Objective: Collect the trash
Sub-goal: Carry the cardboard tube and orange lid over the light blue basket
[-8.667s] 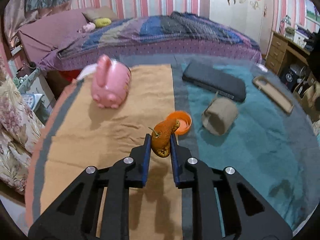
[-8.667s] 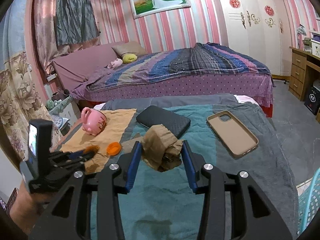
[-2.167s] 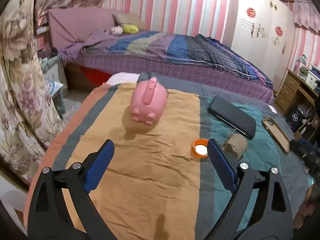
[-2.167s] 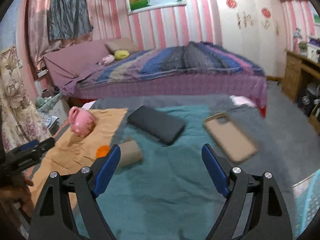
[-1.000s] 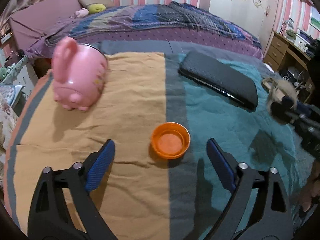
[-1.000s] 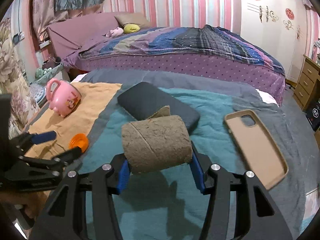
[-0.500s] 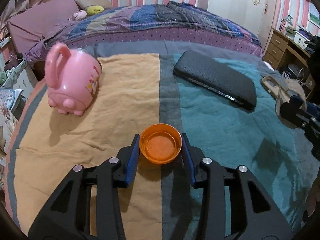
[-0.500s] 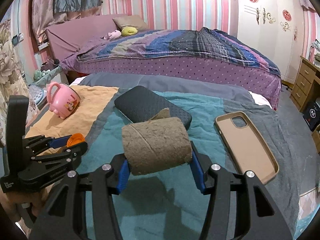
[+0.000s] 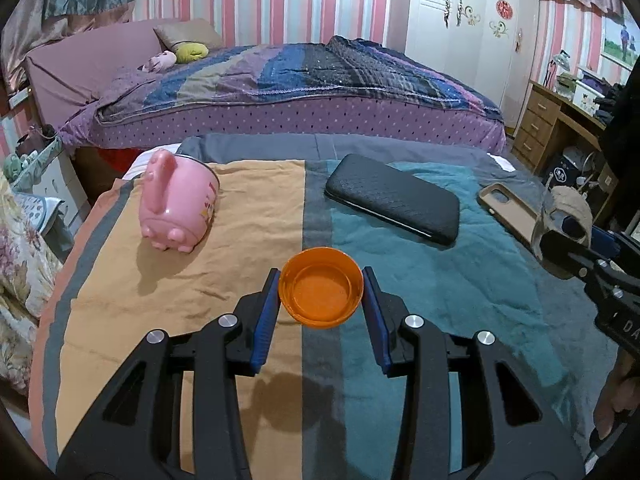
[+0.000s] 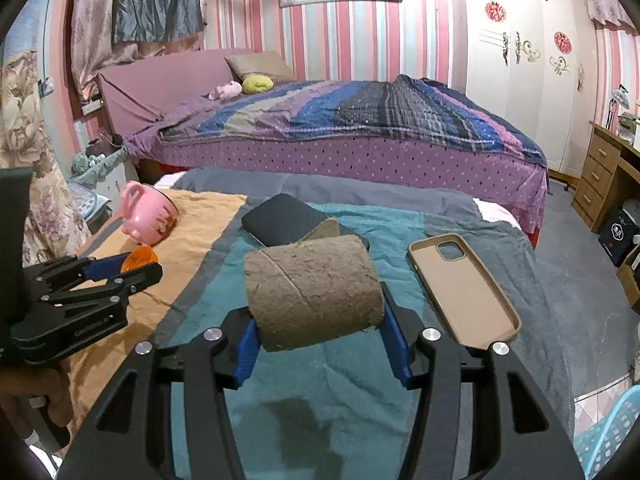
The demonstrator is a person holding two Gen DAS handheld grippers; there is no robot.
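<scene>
We note the left gripper (image 9: 321,288) pinching the orange cap (image 9: 321,287) between its two blue pads, one pad against each side of the rim. The cap's hollow side faces the left wrist camera. It sits clear of the blanket (image 9: 180,280), and a shadow falls on the cloth below it. Its jaws closed on the cap within the last second, from a wide spread.

The right gripper (image 10: 316,308) clamps the cardboard roll (image 10: 314,290) crosswise, the pads pressing on the roll's two ends. The roll is brown and rough, with a loose torn flap at its far edge. We see it raised above the teal part of the blanket.

On the orange part of the blanket, a pink mug (image 9: 178,204) lies on its side, handle up. A black case (image 9: 394,198) lies on the teal part, well apart from the mug. A tan phone case (image 10: 464,292) lies open side up, to the right of the black case.

In the right wrist view the left gripper shows at the left edge, held by a hand (image 10: 44,396), the cap just visible between its fingers. A light blue basket (image 10: 608,436) shows at the lower right corner; we cannot tell what it holds.

A bed (image 10: 360,128) with a striped cover stands behind.
</scene>
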